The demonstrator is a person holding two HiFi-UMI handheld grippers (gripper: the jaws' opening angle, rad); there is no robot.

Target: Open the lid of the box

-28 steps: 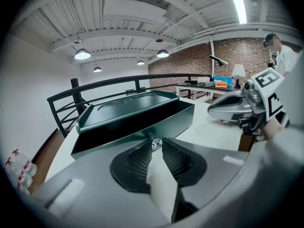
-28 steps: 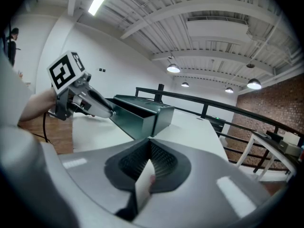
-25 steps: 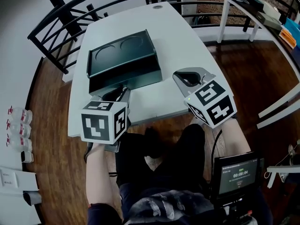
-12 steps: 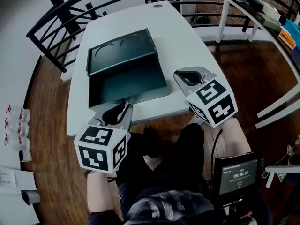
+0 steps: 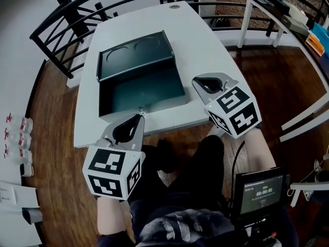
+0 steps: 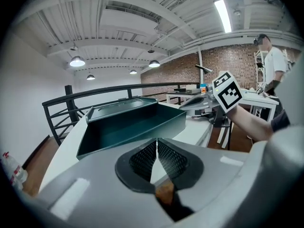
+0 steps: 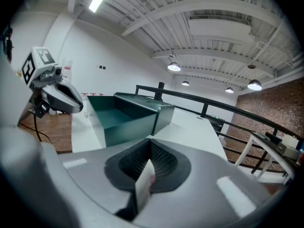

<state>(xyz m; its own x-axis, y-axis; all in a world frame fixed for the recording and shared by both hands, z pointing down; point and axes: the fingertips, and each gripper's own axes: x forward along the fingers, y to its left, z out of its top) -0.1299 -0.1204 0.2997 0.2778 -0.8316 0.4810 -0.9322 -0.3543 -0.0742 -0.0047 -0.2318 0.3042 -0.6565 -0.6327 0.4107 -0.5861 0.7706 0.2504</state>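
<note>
Box (image 5: 140,89) on the tabletop (image 5: 205,40), lid (image 5: 134,53) swung back at its far side: opening looks complete; left gripper (image 5: 140,113) jaws closing on nothing, right gripper (image 5: 197,81) jaws together, empty; next, probably just clear away.

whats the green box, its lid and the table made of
Box: probably thin painted sheet metal, dark green with a satin sheen; the walls are thin with folded edges.
Lid: looks the same, with two circles pressed into it.
Table: white, smooth and matte; maybe laminate or painted board, can't tell.
</note>
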